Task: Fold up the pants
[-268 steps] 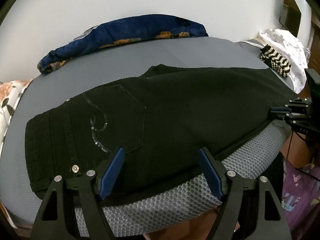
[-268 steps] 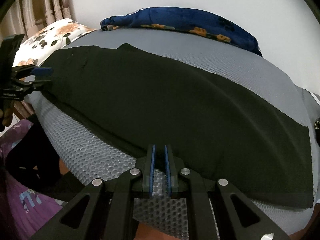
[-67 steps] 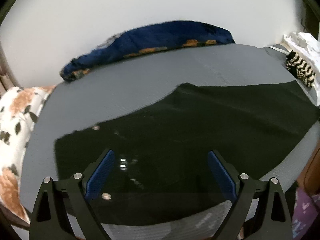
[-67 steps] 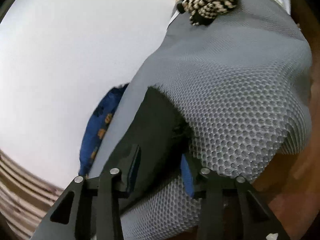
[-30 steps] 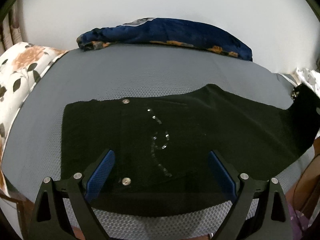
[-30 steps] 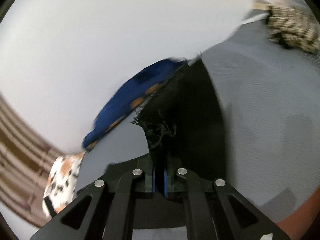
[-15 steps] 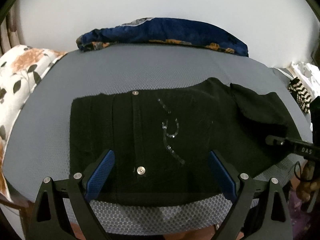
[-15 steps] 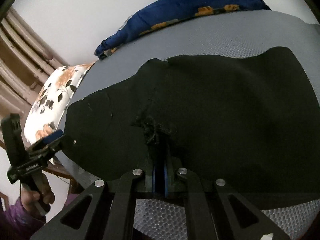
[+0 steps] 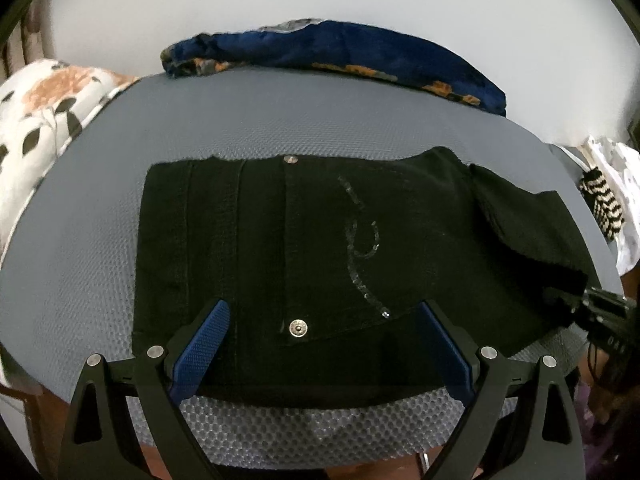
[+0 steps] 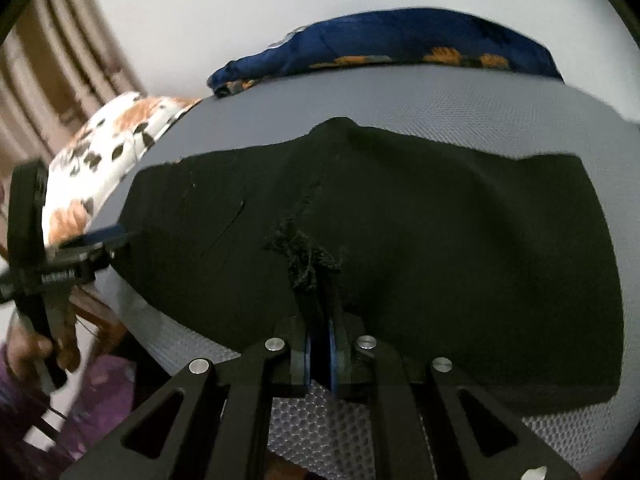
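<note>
Black pants (image 9: 320,256) lie folded on the grey mesh bed (image 9: 100,216), waistband to the left, sequin pocket up. The leg end (image 9: 524,224) is doubled back over the right part. My left gripper (image 9: 320,344) is open and empty, its blue pads over the near edge at the waist. My right gripper (image 10: 319,320) is shut on the frayed hem (image 10: 304,252) of the pants (image 10: 440,240), low over the cloth. It also shows in the left wrist view (image 9: 600,312) at the right edge.
A dark blue floral blanket (image 9: 340,52) lies along the far wall. A floral pillow (image 9: 44,120) sits at the left. A black-and-white striped cloth (image 9: 604,204) and white cloth are at the right. The bed's near edge (image 9: 320,428) drops off just under the grippers.
My right gripper has carried the hem over the pants toward the waist and lowered it, so the legs now lie doubled. My left gripper stays open by the waist.
</note>
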A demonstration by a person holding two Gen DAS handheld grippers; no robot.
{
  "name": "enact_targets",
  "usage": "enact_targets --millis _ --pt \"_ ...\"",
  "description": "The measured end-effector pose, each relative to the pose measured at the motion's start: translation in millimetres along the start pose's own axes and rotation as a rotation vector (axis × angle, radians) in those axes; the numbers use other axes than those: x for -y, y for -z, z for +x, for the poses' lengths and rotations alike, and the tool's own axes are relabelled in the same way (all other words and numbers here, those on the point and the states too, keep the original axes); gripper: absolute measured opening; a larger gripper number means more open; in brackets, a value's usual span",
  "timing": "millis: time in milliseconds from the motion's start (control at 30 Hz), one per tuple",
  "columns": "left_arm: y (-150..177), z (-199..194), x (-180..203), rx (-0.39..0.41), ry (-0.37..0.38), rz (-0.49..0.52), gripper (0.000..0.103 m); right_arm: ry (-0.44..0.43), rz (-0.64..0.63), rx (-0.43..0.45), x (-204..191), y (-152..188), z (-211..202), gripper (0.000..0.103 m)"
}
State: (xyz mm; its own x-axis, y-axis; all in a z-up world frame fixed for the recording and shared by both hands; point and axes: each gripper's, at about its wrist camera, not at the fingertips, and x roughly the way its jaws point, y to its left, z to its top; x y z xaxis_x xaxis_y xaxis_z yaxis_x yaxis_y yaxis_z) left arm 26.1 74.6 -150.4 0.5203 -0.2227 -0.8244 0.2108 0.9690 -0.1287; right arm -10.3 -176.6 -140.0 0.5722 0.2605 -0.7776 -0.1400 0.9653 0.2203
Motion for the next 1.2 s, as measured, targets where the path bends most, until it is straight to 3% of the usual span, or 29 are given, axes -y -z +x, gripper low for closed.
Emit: enact_targets --millis 433,533,633,733,800,900,967,1100,1200 --pt "4 5 10 -0.018 -0.013 0.041 0.094 0.010 -0.121 -0.008 -18 10 8 0.008" --pt "5 7 13 -0.025 -0.005 0.052 0.094 -0.010 -0.163 -0.027 -23 15 11 0.016" --pt "6 8 16 -0.035 -0.012 0.064 0.094 -0.115 -0.145 -0.025 -22 14 3 0.035" --pt "4 5 15 -0.029 -0.004 0.058 0.094 -0.327 -0.008 -0.024 -1 2 -17 0.034" --pt "4 3 13 -0.025 0.006 0.044 0.094 -0.393 0.148 0.039 32 -10 -35 0.034" --pt "4 5 12 -0.032 0.013 0.029 0.094 -0.383 0.315 0.095 82 -23 -47 0.035" --pt "5 6 14 -0.036 0.010 0.035 0.094 -0.351 0.348 0.098 100 -27 -45 0.035" --pt "4 6 18 -0.039 -0.001 0.050 0.094 -0.347 0.292 0.054 87 -30 -26 0.035" --pt "3 5 16 -0.041 0.002 0.044 0.094 -0.337 0.170 -0.002 56 -23 -9 0.035"
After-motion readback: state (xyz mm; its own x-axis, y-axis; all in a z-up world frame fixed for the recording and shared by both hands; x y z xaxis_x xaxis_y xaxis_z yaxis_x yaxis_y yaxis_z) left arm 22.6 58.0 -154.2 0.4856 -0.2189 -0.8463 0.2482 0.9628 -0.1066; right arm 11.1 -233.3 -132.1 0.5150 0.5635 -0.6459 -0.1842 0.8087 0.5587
